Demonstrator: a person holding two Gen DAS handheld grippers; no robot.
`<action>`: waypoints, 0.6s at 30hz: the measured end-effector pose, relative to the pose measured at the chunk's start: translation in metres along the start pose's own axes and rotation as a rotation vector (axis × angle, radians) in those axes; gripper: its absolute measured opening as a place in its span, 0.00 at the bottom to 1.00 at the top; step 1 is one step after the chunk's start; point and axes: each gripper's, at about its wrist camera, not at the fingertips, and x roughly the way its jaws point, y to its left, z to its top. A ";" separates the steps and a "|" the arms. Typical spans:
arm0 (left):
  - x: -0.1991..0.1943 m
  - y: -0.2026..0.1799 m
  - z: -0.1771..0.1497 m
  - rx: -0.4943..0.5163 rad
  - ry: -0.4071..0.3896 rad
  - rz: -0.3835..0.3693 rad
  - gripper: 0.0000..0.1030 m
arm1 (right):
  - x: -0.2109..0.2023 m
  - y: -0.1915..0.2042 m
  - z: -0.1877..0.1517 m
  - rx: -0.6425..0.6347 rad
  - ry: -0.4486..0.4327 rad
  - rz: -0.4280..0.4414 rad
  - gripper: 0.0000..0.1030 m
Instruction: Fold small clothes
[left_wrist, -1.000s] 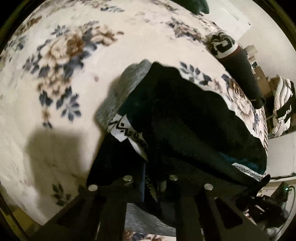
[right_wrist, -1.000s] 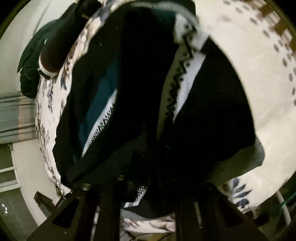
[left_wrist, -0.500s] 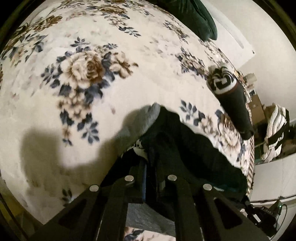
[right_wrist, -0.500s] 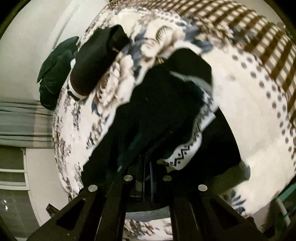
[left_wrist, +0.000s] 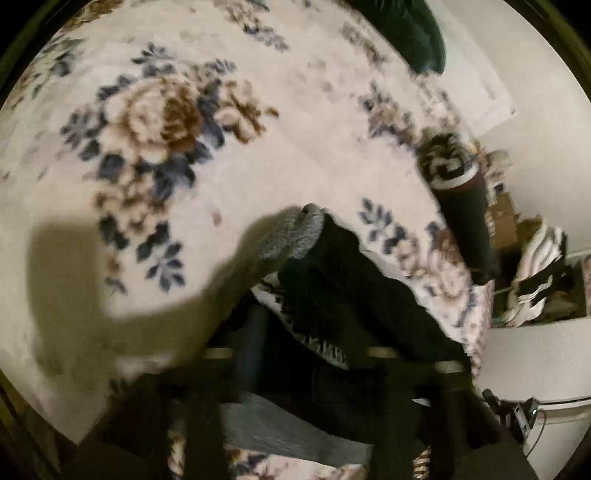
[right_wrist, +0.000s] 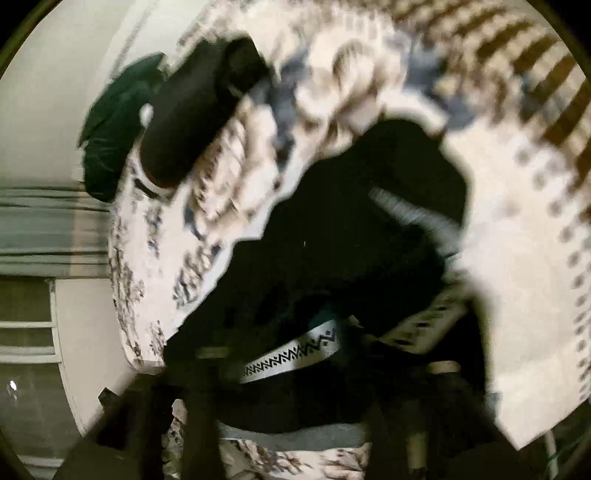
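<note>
A small dark garment (left_wrist: 354, 288) with a grey cuff (left_wrist: 295, 236) and a white zigzag band lies bunched on the floral bedspread (left_wrist: 258, 122). My left gripper (left_wrist: 314, 354) stands open over its near edge, fingers spread, cloth between them. In the right wrist view the same garment (right_wrist: 340, 251) shows its zigzag band (right_wrist: 291, 358). My right gripper (right_wrist: 325, 362) is open above it. Both views are blurred.
A folded dark garment with a white patterned band (left_wrist: 461, 206) lies further back on the bed; it also shows in the right wrist view (right_wrist: 192, 122). A dark green pillow (left_wrist: 417, 40) sits at the bed's far end. Clutter (left_wrist: 535, 280) lies beyond the bed's right edge.
Both grippers lowered the garment onto the bed, then opened and let it go. The garment now lies bunched, and both cameras are moving.
</note>
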 end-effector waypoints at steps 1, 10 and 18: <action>-0.011 0.002 -0.004 -0.005 -0.028 0.002 0.60 | -0.015 -0.002 -0.002 -0.023 -0.030 0.006 0.64; 0.001 -0.018 -0.020 0.183 -0.053 0.155 0.60 | -0.039 -0.023 -0.013 -0.286 -0.031 -0.266 0.64; 0.061 -0.025 0.011 0.273 -0.035 0.279 0.62 | -0.001 -0.026 0.008 -0.287 -0.065 -0.237 0.09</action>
